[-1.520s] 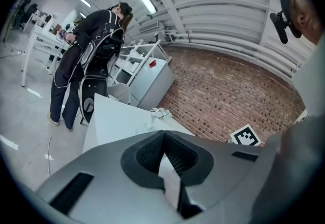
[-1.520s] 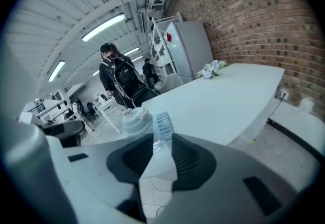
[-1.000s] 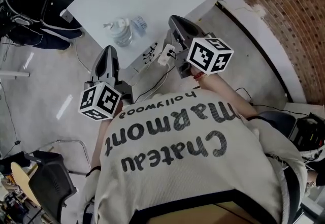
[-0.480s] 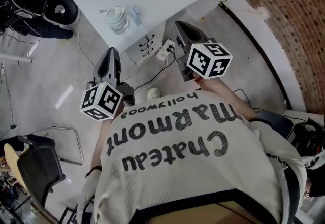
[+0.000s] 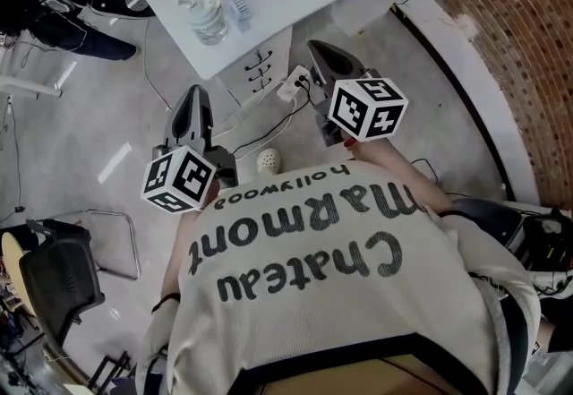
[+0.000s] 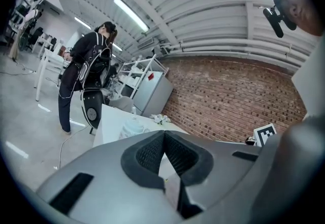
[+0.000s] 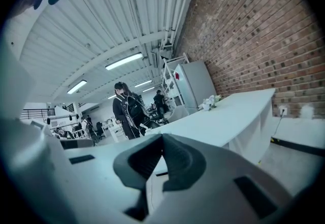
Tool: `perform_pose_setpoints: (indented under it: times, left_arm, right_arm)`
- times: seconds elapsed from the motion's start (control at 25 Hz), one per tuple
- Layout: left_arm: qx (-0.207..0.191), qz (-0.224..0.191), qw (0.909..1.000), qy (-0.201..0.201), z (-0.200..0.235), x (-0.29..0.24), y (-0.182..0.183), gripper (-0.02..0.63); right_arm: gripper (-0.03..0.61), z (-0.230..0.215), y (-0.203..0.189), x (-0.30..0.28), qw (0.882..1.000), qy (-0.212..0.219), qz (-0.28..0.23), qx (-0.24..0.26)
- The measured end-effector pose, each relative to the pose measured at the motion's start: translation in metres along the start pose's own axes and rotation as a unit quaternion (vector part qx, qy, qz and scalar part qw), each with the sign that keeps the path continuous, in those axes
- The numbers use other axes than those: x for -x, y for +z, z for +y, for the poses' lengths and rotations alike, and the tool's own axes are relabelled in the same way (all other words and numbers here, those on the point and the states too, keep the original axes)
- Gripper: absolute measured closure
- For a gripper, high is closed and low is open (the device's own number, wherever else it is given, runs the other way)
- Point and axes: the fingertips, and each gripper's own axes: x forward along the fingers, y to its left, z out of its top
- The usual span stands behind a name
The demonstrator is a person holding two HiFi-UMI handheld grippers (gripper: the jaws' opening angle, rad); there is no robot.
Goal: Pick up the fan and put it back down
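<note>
The person wears a pale cream knitted sweater [image 5: 358, 313] with a fine ribbed weave. Dark lettering [image 5: 304, 250] crosses the front in two sizes: a large "Chateau Marmont" and a smaller "hollywood", upside down from the head view. Dark trim [image 5: 376, 348] edges the sweater nearest the camera, and a thin dark band [image 5: 164, 302] circles the left arm. The left tool [image 5: 193, 96] and right tool [image 5: 315, 49] have smooth grey moulded shells tapering to dark tips. Each carries a white cube printed with black square markers: the left cube [image 5: 177, 178] and the right cube [image 5: 367, 108]. In the gripper views the pads [image 6: 150, 154] are black and ribbed.
</note>
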Motion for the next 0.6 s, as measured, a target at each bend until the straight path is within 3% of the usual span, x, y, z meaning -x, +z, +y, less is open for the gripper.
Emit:
perform_pose_setpoints:
  times: [0.36, 0.6]
  left_arm:
    - [-0.003, 0.003, 1.0, 0.007, -0.052, 0.0, -0.017, 0.614]
    - [-0.003, -0.006, 1.0, 0.003, -0.039, 0.077, -0.028, 0.614]
  right_arm:
    - [0.575, -0.034, 0.005, 0.037, 1.0, 0.008, 0.012, -0.002]
    - [0.574, 0.019, -0.033, 0.077, 1.0, 0.008, 0.013, 0.01]
